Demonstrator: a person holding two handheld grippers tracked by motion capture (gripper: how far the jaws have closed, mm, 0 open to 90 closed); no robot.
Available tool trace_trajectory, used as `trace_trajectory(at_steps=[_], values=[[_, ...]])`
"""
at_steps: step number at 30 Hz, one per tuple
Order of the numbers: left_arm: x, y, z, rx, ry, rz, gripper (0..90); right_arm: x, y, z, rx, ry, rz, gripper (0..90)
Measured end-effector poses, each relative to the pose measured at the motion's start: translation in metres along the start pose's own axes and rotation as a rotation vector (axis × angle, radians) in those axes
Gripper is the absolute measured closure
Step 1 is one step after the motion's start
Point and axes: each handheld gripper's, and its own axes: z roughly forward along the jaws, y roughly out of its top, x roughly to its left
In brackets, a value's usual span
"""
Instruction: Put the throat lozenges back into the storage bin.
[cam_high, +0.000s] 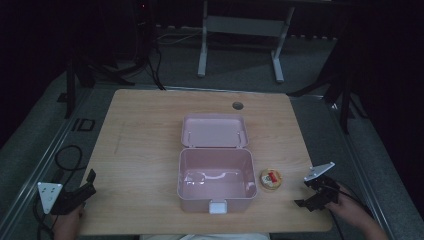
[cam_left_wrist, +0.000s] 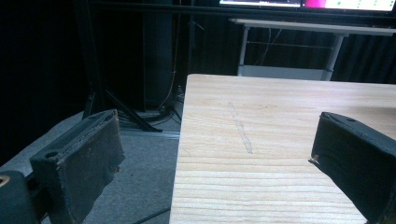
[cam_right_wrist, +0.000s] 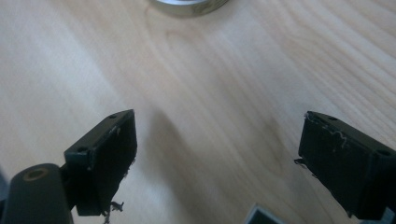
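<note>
Open pink box (cam_high: 216, 178) mid-table, small round tin (cam_high: 270, 179) just right; both grippers' jaws wide apart, empty.

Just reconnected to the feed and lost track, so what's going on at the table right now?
Nothing is being held. A person has a set of tongs in each hand, both open and empty: the left tongs at the table's near left corner, the right tongs near its right edge. A pink box sits mid-table with its lid flipped open and seemingly nothing inside. A small round tin lies just right of the box, between it and the right tongs.
</note>
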Motion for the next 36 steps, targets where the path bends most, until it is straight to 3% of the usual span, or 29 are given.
trace_trajectory(at_steps=[4,5,6,7,10,16,22,23,28,36], values=[[0.0,0.0,0.0,0.0,-0.004,-0.004,2.4,0.003,0.009,0.0,0.138,0.031,-0.059,11.2],[0.0,0.0,0.0,0.0,-0.004,-0.004,2.5,0.003,0.009,0.0,0.138,0.031,-0.059,11.2],[0.0,0.0,0.0,-0.001,-0.003,-0.003,2.4,0.006,0.016,0.002,0.233,0.047,-0.1,11.3],[0.0,0.0,0.0,0.0,-0.003,-0.002,2.5,0.007,0.018,0.003,0.265,0.04,-0.122,11.3],[0.0,0.0,0.0,0.001,-0.005,-0.005,2.5,0.008,0.024,0.003,0.342,0.035,-0.156,12.5],[0.0,0.0,0.0,0.0,-0.009,-0.01,2.5,0.008,0.036,-0.001,0.458,0.018,-0.178,12.7],[0.001,0.0,0.0,0.005,-0.029,-0.013,2.4,0.007,0.041,-0.001,0.487,0.01,-0.179,12.7],[0.001,0.0,0.0,0.005,-0.03,-0.016,2.5,0.006,0.044,-0.003,0.483,0.03,-0.165,13.2],[0.0,0.0,0.0,0.008,-0.029,-0.01,2.5,0.012,0.053,-0.008,0.509,0.055,-0.195,13.4],[0.0,0.0,0.0,0.007,-0.029,-0.009,2.5,0.021,0.08,-0.019,0.47,0.041,-0.248,13.9]])
